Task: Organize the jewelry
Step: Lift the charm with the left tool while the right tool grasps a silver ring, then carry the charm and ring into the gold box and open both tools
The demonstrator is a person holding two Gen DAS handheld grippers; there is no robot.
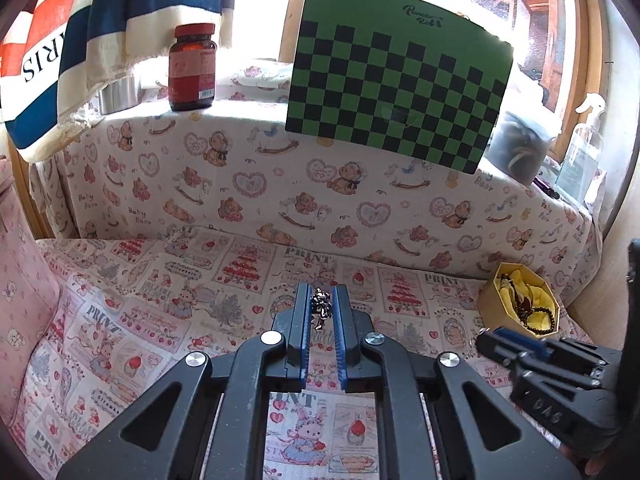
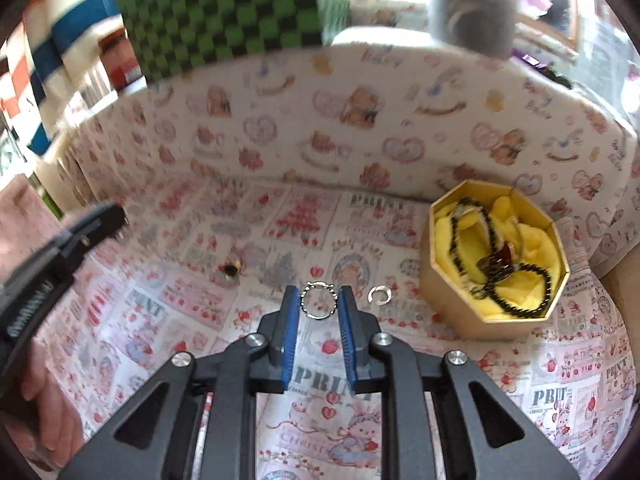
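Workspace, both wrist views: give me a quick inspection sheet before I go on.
Surface: patterned cloth, bear-print backrest behind.
Job's things: octagonal box with yellow lining, holding a black bead string; beaded ring; plain silver ring loose on cloth; dark-stone ring loose on cloth; silver charm.
Clutter: amber pill bottle, spray bottle.
Grippers: left gripper shut on silver charm; right gripper shut on beaded ring.
Cables: nothing seen.
Surroundings: green checkerboard, striped towel, window.
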